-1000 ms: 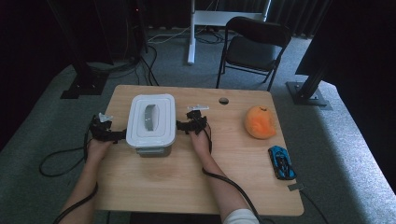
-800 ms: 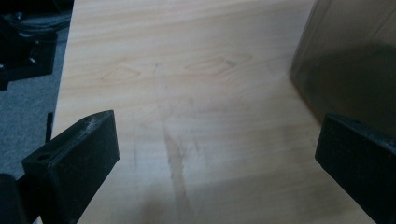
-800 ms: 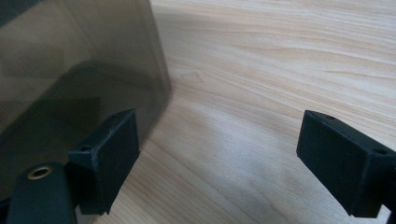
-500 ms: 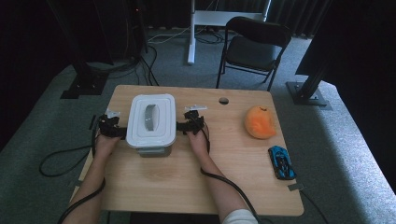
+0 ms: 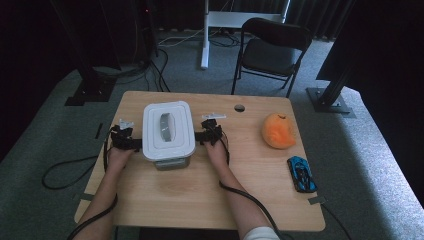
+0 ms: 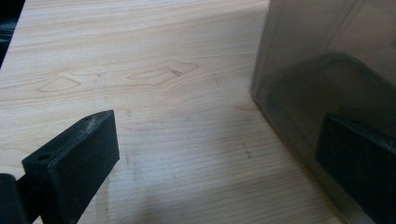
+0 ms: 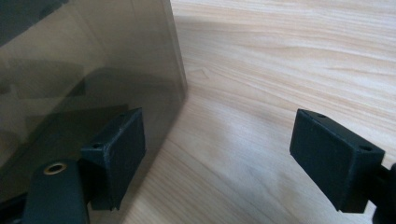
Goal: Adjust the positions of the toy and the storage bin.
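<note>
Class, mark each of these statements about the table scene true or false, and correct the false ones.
1. The white lid sits on the container. True.
2. The left gripper and right gripper flank the container on opposite sides. True.
3. The toy car is red. False: it is blue.
4. The orange plush toy lies inside the container. False: it lies on the table, to the container's right.
5. Both grippers are clamped shut. False: in both gripper views the jaws stand wide apart.
</note>
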### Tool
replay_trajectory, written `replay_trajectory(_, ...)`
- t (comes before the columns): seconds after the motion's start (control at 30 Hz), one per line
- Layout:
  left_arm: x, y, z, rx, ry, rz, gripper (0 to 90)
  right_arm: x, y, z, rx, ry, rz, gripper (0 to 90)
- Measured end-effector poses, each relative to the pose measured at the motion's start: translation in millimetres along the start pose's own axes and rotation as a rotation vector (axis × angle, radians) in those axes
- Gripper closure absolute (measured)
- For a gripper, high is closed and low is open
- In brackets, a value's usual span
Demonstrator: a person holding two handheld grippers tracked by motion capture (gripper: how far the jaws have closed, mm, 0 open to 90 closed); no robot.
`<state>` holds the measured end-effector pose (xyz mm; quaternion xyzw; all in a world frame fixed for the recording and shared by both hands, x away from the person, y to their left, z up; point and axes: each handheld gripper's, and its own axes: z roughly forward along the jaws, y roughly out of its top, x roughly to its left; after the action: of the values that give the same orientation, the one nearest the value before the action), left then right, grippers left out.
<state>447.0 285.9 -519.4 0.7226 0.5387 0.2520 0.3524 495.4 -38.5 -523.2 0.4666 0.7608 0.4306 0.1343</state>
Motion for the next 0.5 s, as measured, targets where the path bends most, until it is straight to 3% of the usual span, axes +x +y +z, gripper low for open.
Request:
replay_trajectory(0.2, -11.1, 1.4, 0.2, 0.009, -0.006, 0.016, 0.3, -3.5, -1.2, -5.9, 0.005, -0.004, -0.016, 19.1)
replay_trajectory(0.5, -32.0, 4.2, 1.0, 0.015, -0.018, 0.059, 0.2, -20.5, -8.4, -20.8, 0.011, 0.010, -0.023, 19.2)
